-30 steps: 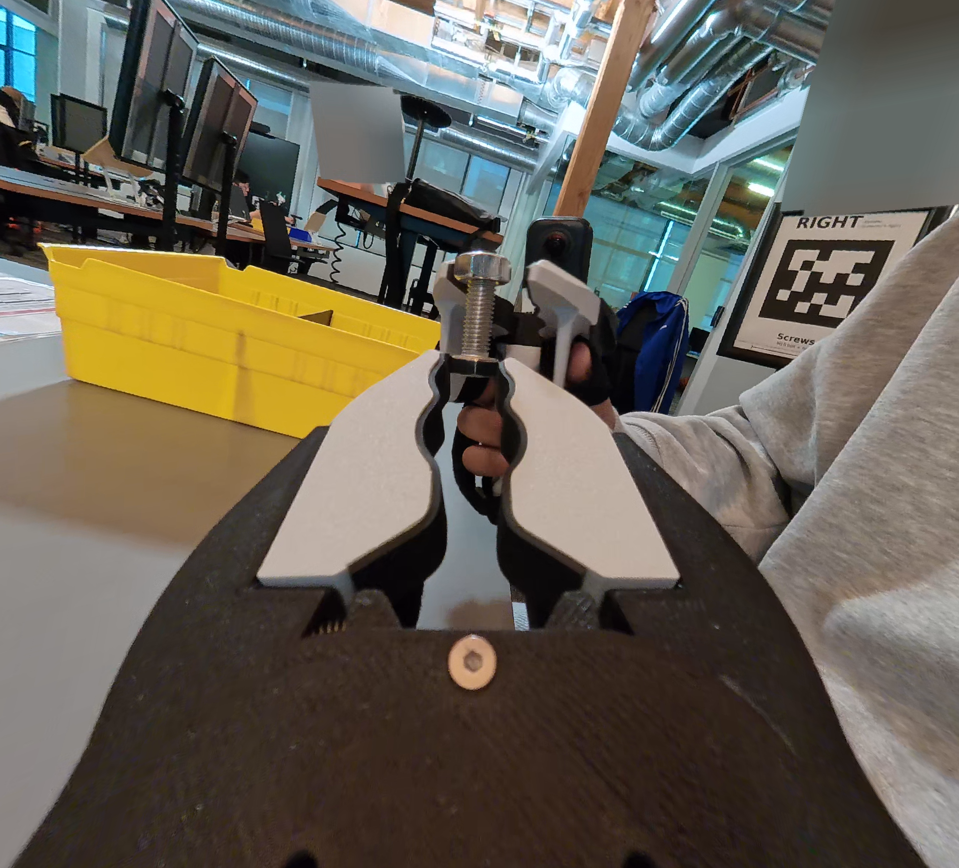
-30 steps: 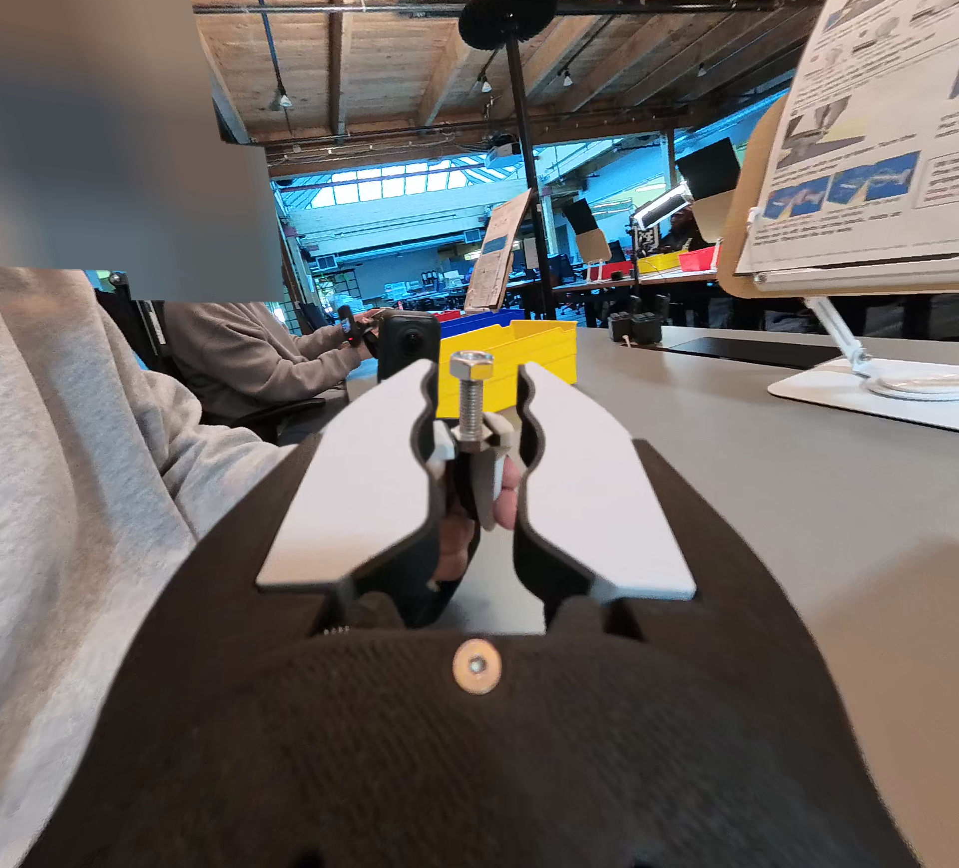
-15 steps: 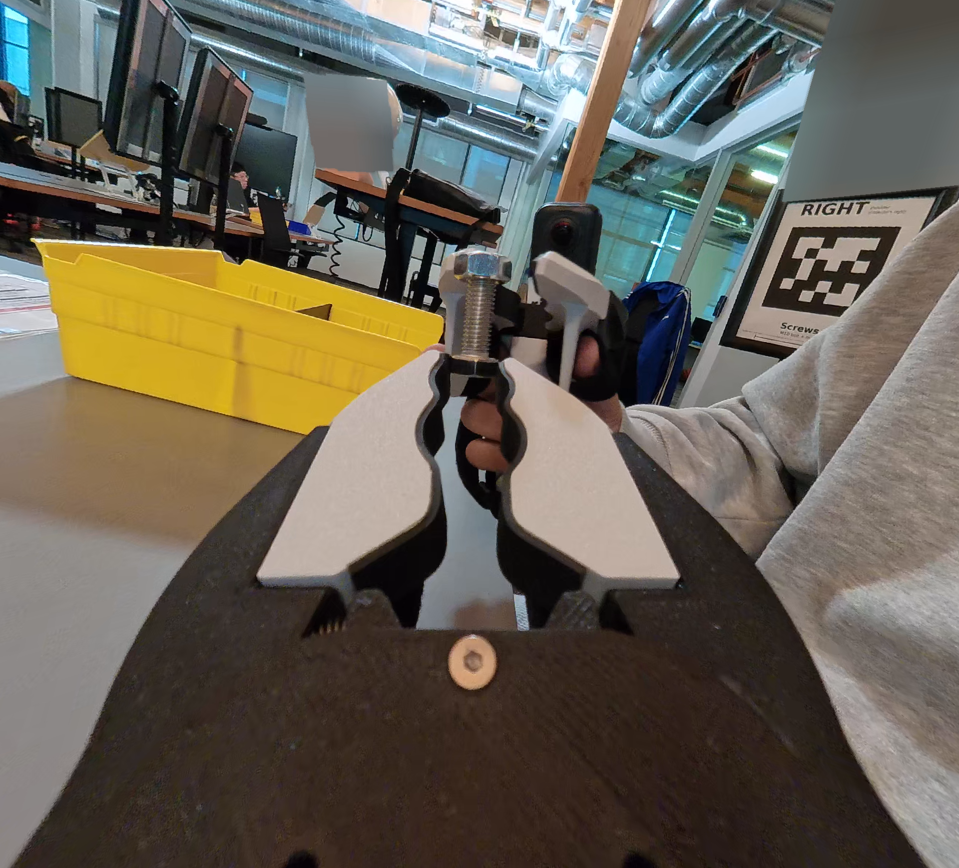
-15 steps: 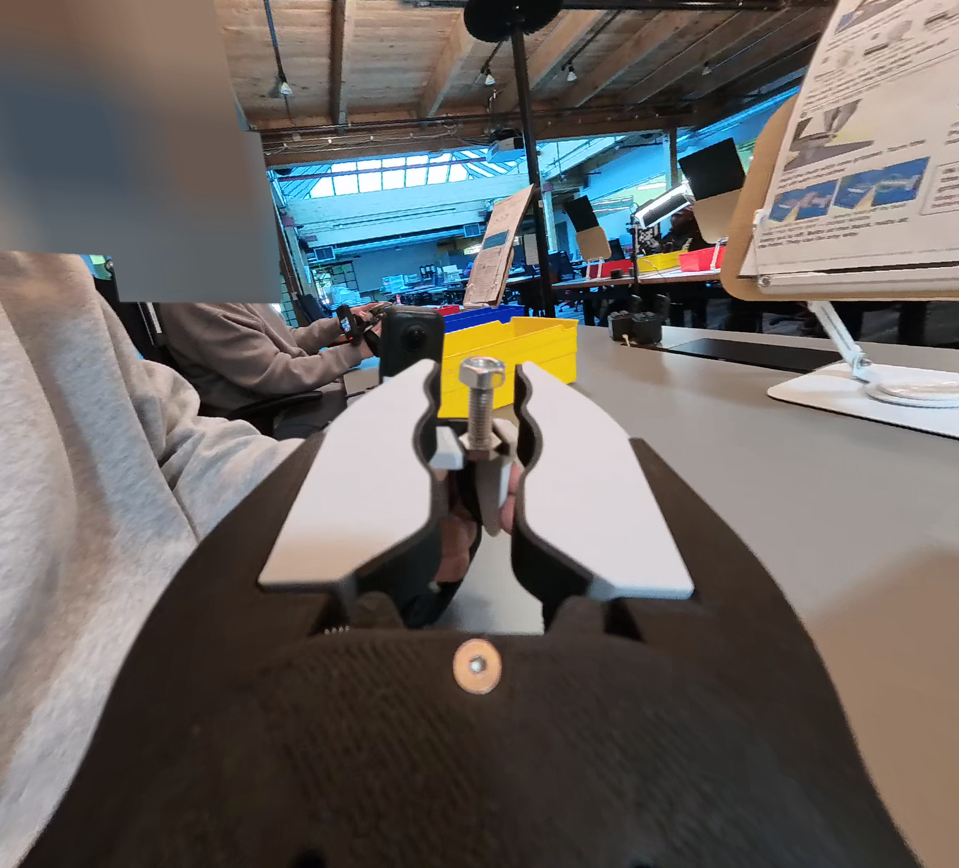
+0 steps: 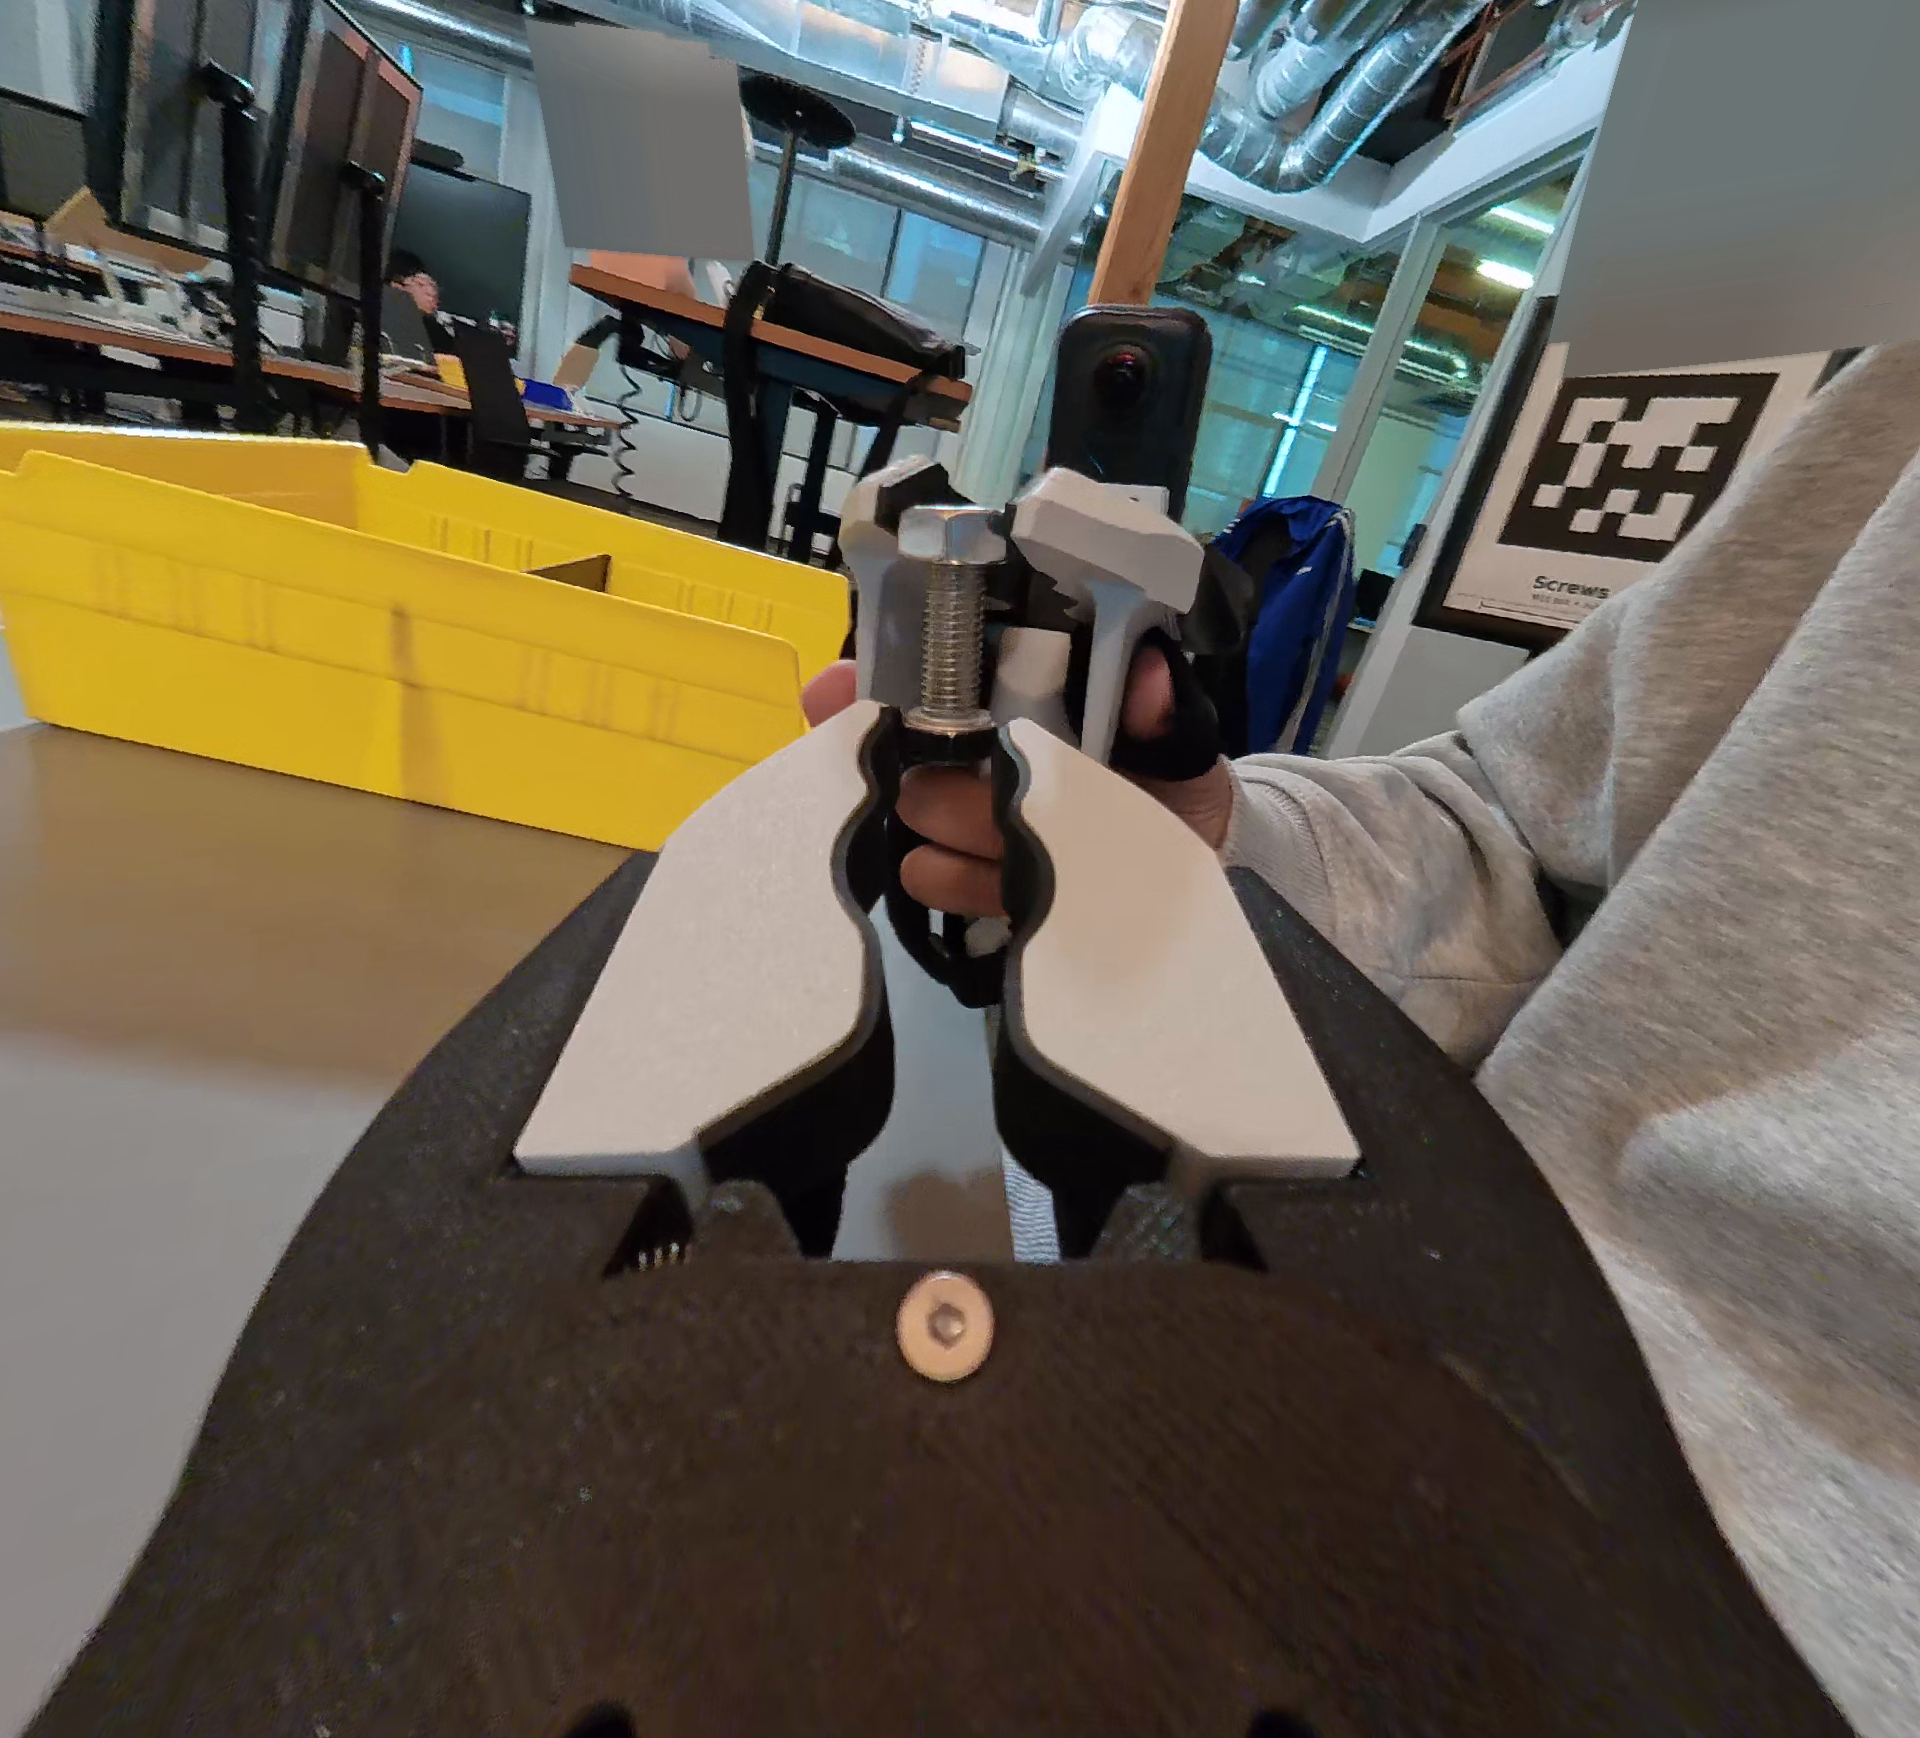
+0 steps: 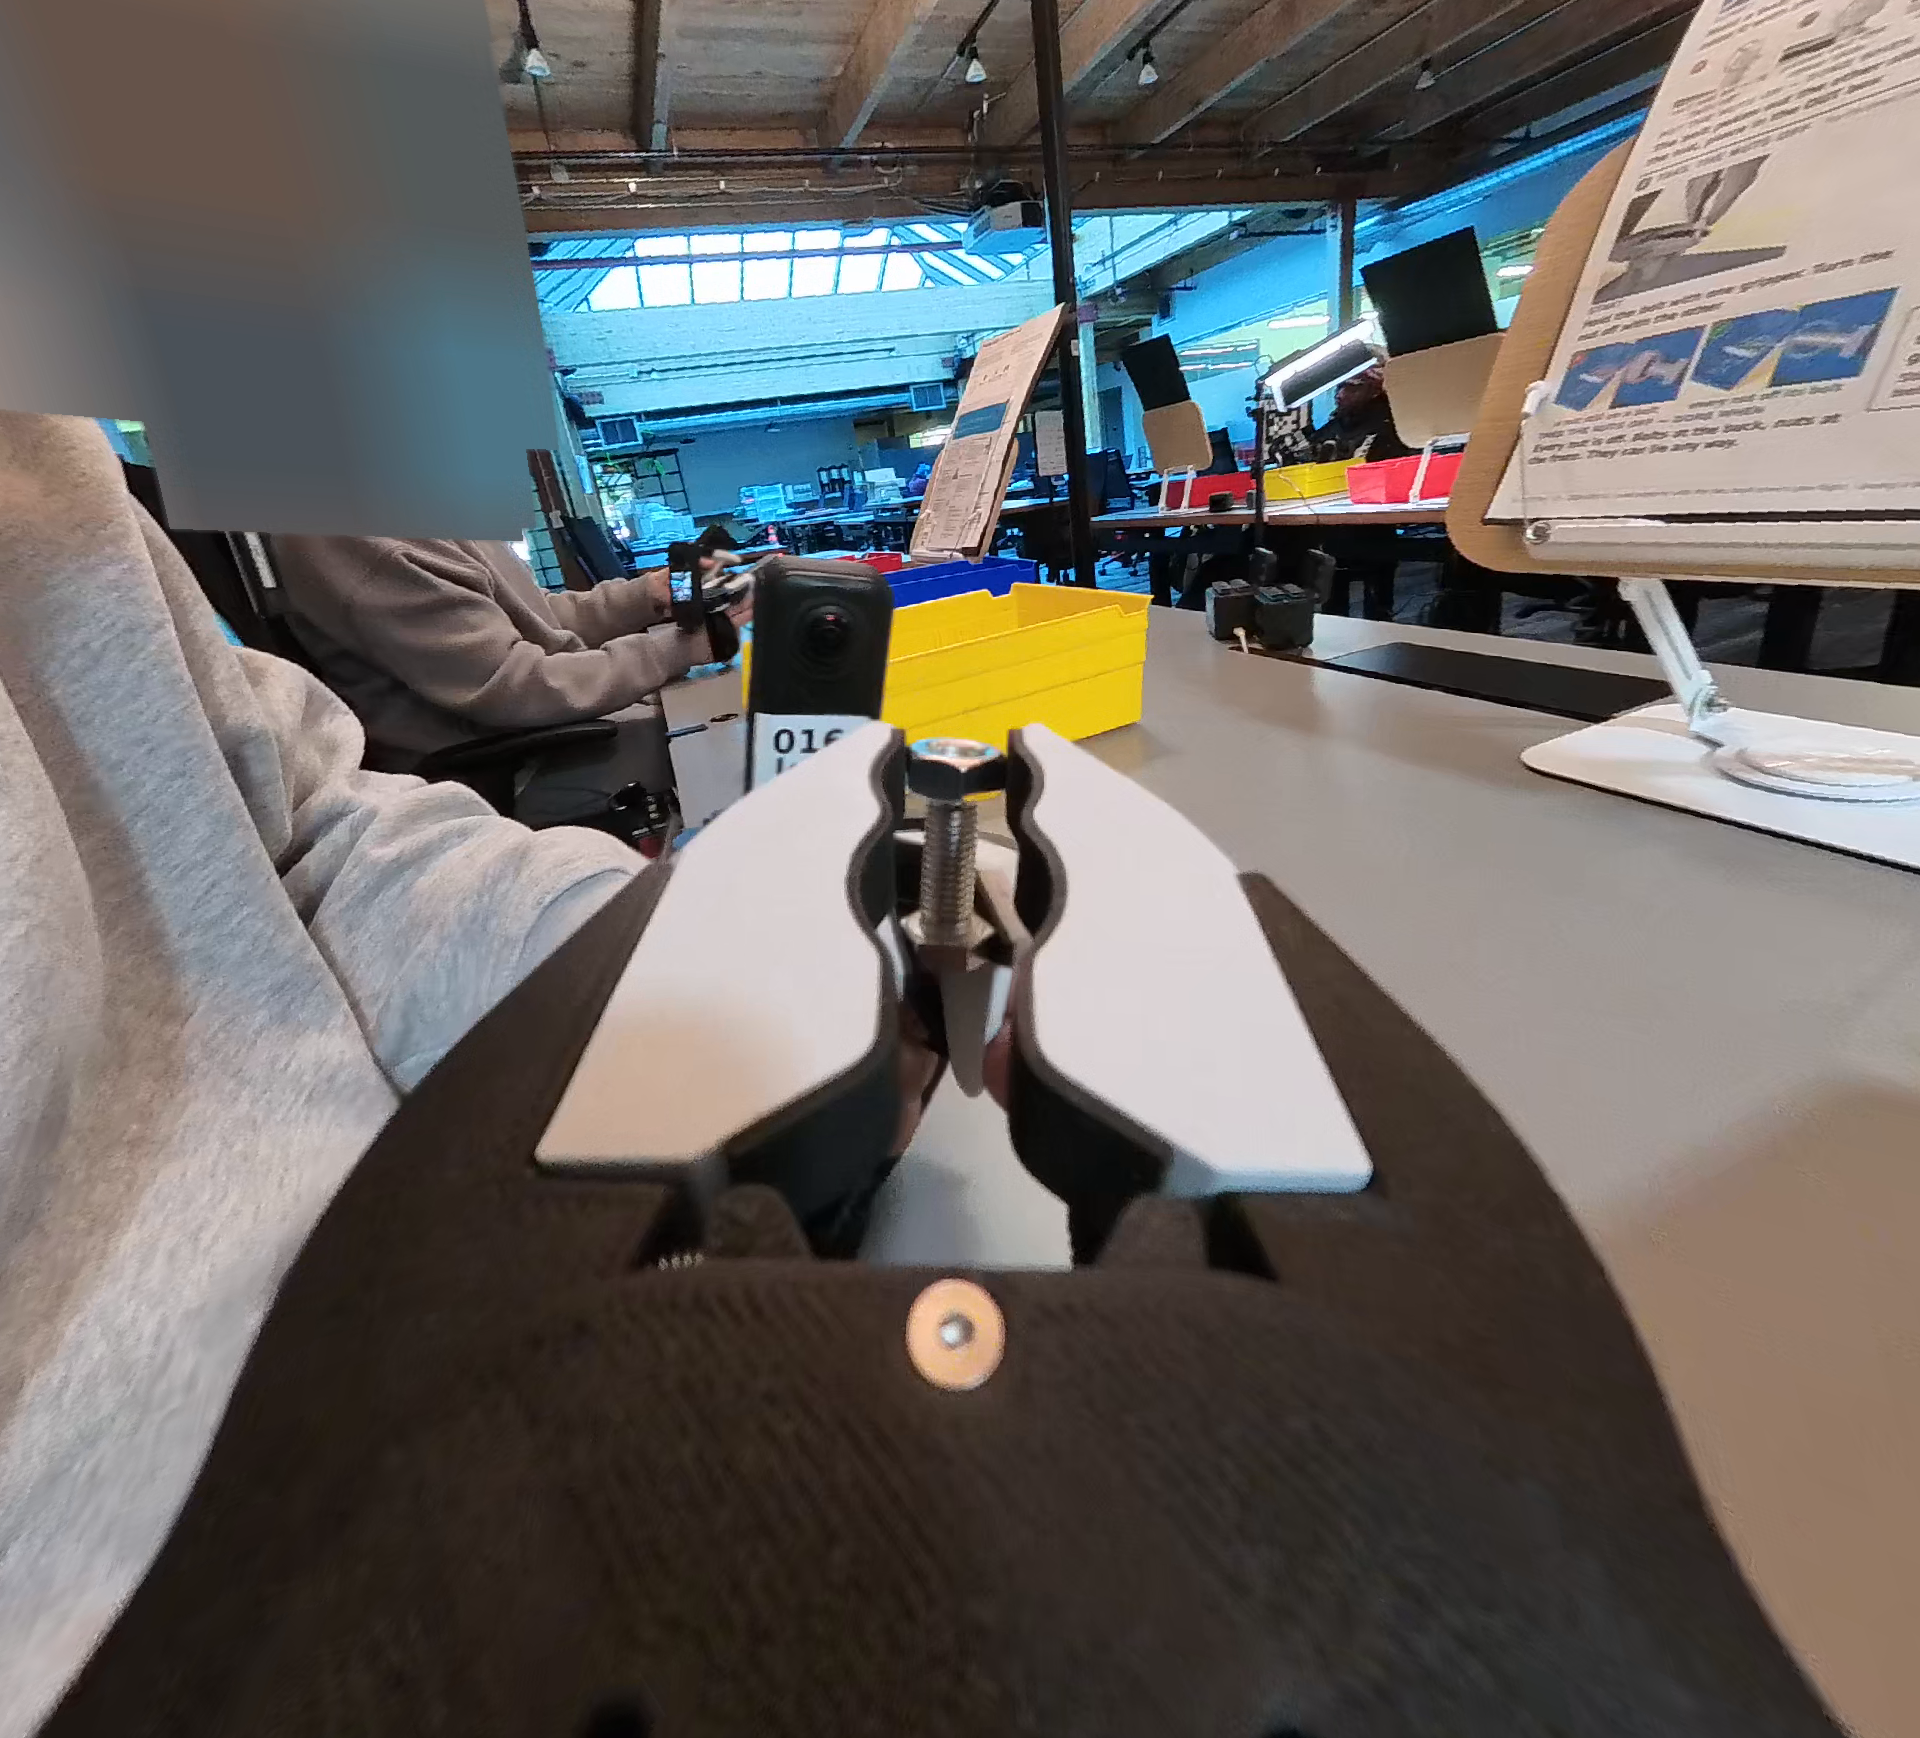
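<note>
A silver hex bolt stands upright above the grey table. My left gripper is shut on the nut at the bolt's lower end. My right gripper faces it from the other side, and its jaws are closed around the bolt's hex head. In the left wrist view the right gripper's pale fingers flank the head, with a gloved hand behind them. Each gripper carries a black camera.
A yellow bin stands on the table left of the grippers; it also shows in the right wrist view. A paper sheet on a white stand rises at the right. A grey sleeve fills the right side. Another person sits behind. The grippers' ends are close to 4 cm from one another.
The right gripper has moved up to the bolt and its jaws have narrowed around the hex head. The left gripper keeps hold of the nut.
</note>
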The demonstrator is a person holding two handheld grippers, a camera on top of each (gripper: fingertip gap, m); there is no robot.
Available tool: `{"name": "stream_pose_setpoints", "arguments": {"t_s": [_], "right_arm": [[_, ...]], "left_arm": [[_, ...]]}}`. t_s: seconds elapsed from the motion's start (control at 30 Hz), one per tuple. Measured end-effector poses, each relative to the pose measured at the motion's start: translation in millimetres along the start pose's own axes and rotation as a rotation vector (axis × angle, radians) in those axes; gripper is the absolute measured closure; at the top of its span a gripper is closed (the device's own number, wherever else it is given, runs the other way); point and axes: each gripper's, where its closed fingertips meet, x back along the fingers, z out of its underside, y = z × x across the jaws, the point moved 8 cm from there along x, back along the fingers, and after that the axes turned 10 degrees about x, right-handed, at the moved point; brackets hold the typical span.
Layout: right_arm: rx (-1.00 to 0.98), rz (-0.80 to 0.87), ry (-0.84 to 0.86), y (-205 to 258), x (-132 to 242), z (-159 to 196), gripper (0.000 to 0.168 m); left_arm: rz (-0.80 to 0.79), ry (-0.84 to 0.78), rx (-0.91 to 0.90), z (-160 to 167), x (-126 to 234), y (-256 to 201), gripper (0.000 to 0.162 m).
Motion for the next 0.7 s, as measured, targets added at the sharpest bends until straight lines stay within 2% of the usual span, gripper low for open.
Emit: {"name": "stream_pose_setpoints", "arguments": {"t_s": [0.13,0.3,0.53,0.6,0.7], "right_arm": [[-0.060,-0.080,-0.018,-0.2,0.9,-0.3,0.151],[-0.167,-0.186,-0.059,-1.0,2.9,-2.8,0.151],[-0.206,-0.284,-0.067,1.9,4.1,-6.8,0.151],[-0.207,-0.275,-0.074,0.6,5.0,-7.3,0.151],[-0.163,-0.218,-0.070,-1.4,5.3,-6.8,0.150]], "left_arm": [[0.075,0.018,0.052,0.8,-0.4,-2.2,0.145],[0.220,0.022,0.201,-0.3,0.6,-4.6,0.145],[0.408,0.066,0.419,-1.2,1.6,-5.9,0.146],[0.408,0.048,0.431,-2.4,2.3,-4.3,0.146],[0.334,0.027,0.344,-3.4,3.4,-2.6,0.146]]}}
